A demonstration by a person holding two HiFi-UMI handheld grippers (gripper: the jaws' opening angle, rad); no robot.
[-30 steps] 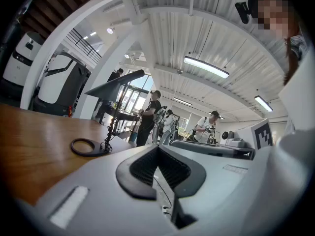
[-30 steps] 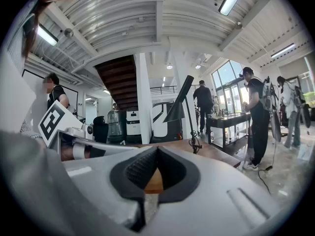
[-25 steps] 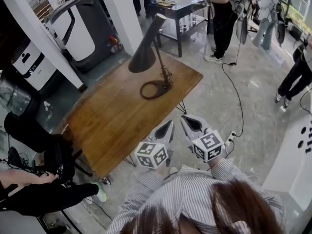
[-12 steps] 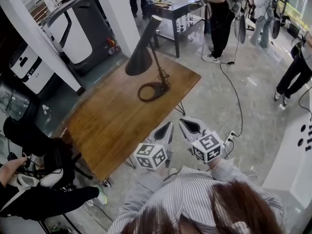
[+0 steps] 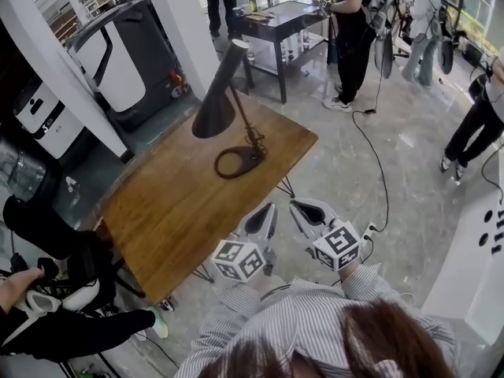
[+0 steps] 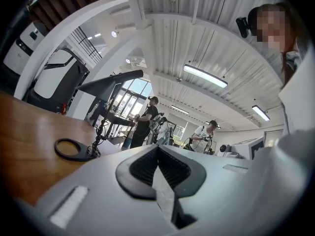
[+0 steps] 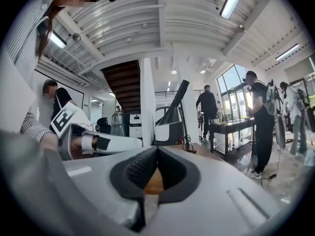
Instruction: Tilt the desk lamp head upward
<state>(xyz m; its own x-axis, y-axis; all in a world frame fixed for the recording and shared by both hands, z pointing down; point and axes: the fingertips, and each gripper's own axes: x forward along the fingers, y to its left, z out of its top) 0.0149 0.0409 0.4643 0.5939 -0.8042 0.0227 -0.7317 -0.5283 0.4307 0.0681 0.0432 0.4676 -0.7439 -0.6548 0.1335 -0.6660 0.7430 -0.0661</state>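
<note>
A dark desk lamp stands on the wooden table (image 5: 173, 203). Its cone-shaped head (image 5: 216, 107) points down-left from a thin stem, and its ring base (image 5: 236, 162) lies flat. The left gripper view shows the lamp head (image 6: 109, 83) and ring base (image 6: 73, 149) ahead. In the right gripper view the lamp (image 7: 173, 113) stands beyond the table edge. My left gripper (image 5: 264, 213) and right gripper (image 5: 304, 209) hover side by side off the table's near right edge, well short of the lamp. Both are shut with nothing between their jaws.
A white pillar (image 5: 179, 22) and a black side table (image 5: 285, 12) with bottles stand behind the wooden table. Several people stand at the back right. A cable (image 5: 380, 152) runs across the floor. A seated person (image 5: 55, 321) is at the lower left.
The view has drifted, so the table and lamp sit a little further left. Both grippers stay shut side by side and have dropped slightly in the picture. The lamp has not moved on the table.
</note>
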